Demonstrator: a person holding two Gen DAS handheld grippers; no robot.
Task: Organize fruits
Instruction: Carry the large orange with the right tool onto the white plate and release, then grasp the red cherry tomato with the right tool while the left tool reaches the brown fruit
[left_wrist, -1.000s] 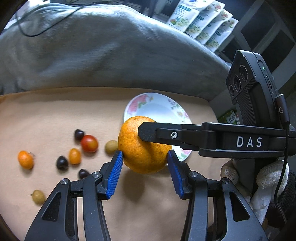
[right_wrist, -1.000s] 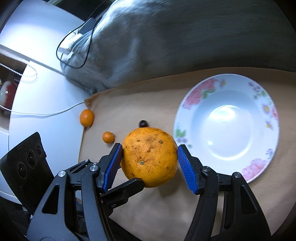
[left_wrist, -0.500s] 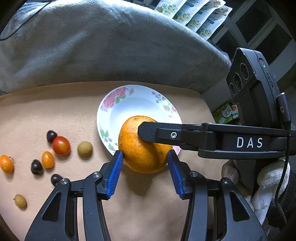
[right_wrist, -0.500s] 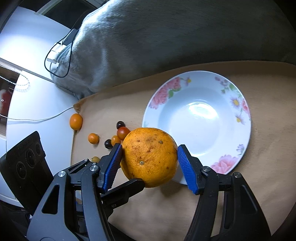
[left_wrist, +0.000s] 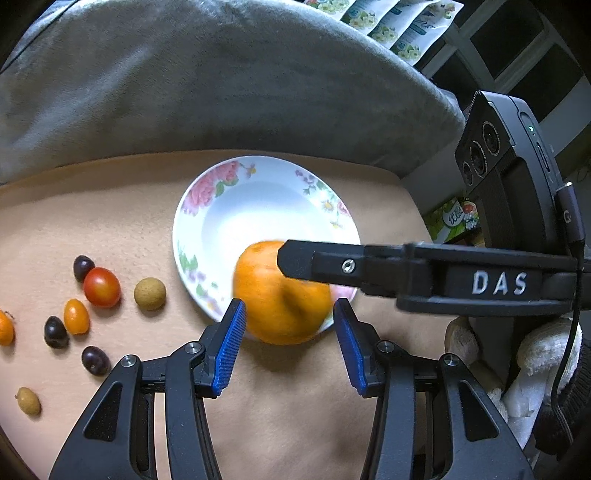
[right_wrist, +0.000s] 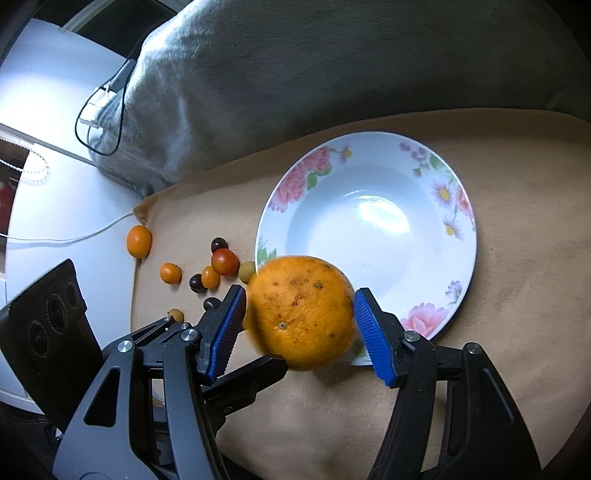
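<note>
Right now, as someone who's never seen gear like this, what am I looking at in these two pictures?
There is no robot here. A person holds a two-finger clamp in each hand, and each clamp has a wide-angle camera looking out along its blue-padded fingers. One picture is from the left gripper, the other from the right gripper; each also catches part of the other. A white-gloved hand holds the right one.

A large orange sits between both pairs of fingers, above the near edge of a flowered plate. It is blurred, so I cannot tell how firmly it is gripped.

The plate rests on a tan cloth. Left of it lie small fruits, including a red cherry tomato, with a grey blanket behind.
</note>
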